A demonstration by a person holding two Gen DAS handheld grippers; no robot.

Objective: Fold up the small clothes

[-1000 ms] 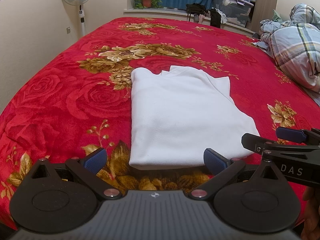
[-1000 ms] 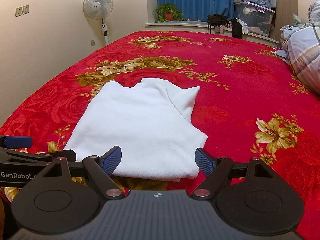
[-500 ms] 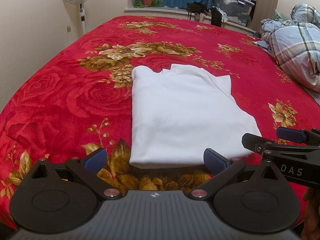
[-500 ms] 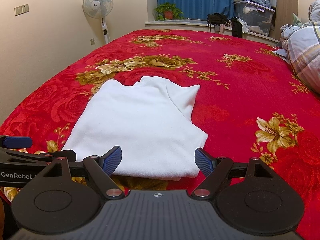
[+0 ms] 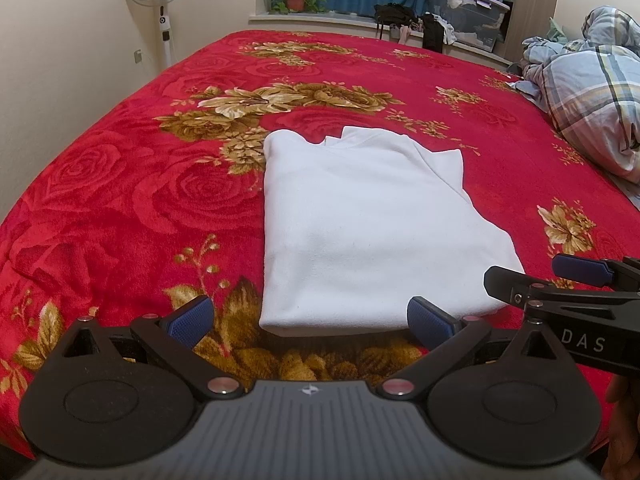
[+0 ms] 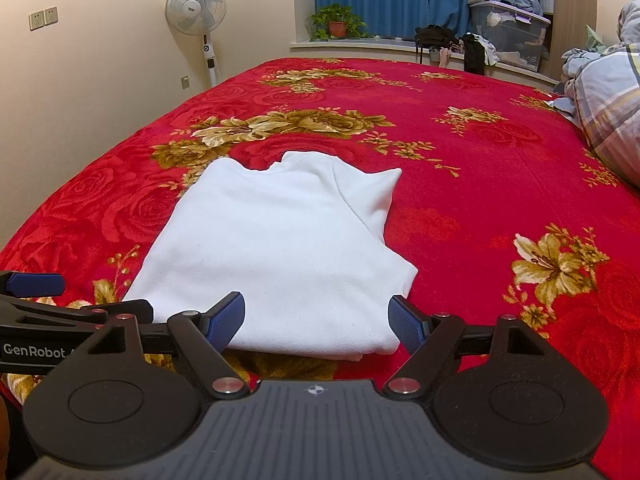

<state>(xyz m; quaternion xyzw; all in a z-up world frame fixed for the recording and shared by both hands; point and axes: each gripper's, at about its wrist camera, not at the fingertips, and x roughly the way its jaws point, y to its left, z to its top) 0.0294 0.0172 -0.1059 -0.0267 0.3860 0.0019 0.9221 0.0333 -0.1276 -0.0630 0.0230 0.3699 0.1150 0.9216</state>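
Note:
A white garment (image 5: pixel 368 232) lies partly folded and flat on the red floral bedspread (image 5: pixel 120 200); its collar points away from me. It also shows in the right wrist view (image 6: pixel 280 256). My left gripper (image 5: pixel 310 320) is open and empty, with its fingers astride the garment's near hem. My right gripper (image 6: pixel 318 320) is open and empty at the near right corner of the hem. Each gripper shows at the edge of the other's view.
A plaid quilt (image 5: pixel 588 96) is heaped at the bed's right side. A standing fan (image 6: pixel 198 20) stands by the left wall. A potted plant (image 6: pixel 336 24), bags and a plastic storage box (image 6: pixel 508 36) line the window sill beyond the bed.
Both grippers have crept slightly forward toward the garment's near hem. The garment has not moved.

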